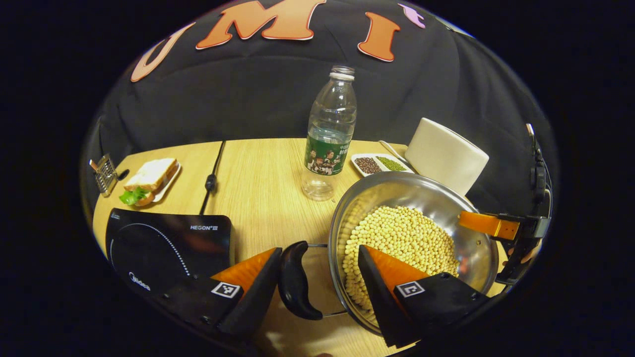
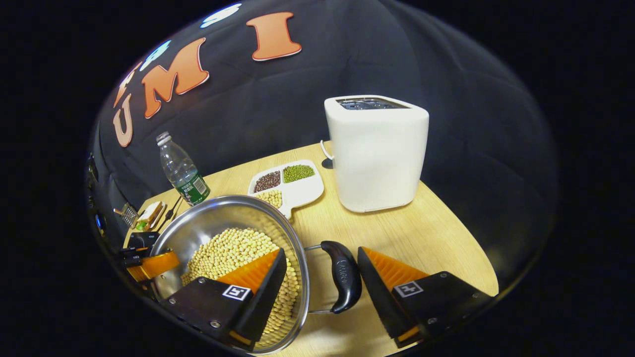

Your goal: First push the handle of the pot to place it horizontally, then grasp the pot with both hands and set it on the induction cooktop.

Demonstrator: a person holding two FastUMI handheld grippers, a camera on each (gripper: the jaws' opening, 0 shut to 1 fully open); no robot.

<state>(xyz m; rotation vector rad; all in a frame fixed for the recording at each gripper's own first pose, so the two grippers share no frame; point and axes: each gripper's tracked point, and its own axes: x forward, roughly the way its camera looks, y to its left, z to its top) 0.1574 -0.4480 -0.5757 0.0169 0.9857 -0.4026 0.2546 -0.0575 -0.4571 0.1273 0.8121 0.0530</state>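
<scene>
A steel pot (image 1: 436, 198) full of pale beans (image 1: 402, 238) rests on the wooden table (image 1: 263, 183), to the right of the black induction cooktop (image 1: 168, 243). My left gripper (image 1: 320, 250) is open and straddles one black side handle (image 1: 297, 280) and the pot's rim, with one finger over the beans. At the opposite side my right gripper (image 2: 322, 250) is open around the other black handle (image 2: 343, 277), its left finger over the beans (image 2: 233, 250) in the pot (image 2: 213, 220). Each view shows the other gripper across the pot (image 1: 496, 225) (image 2: 149, 265).
A clear bottle (image 1: 330, 134) stands just behind the pot. A white toaster (image 2: 377, 153) and a divided tray of beans (image 2: 302, 191) sit at the back. A sandwich on a plate (image 1: 151, 178), a metal grater (image 1: 104, 173) and a black cable (image 1: 213, 173) lie behind the cooktop.
</scene>
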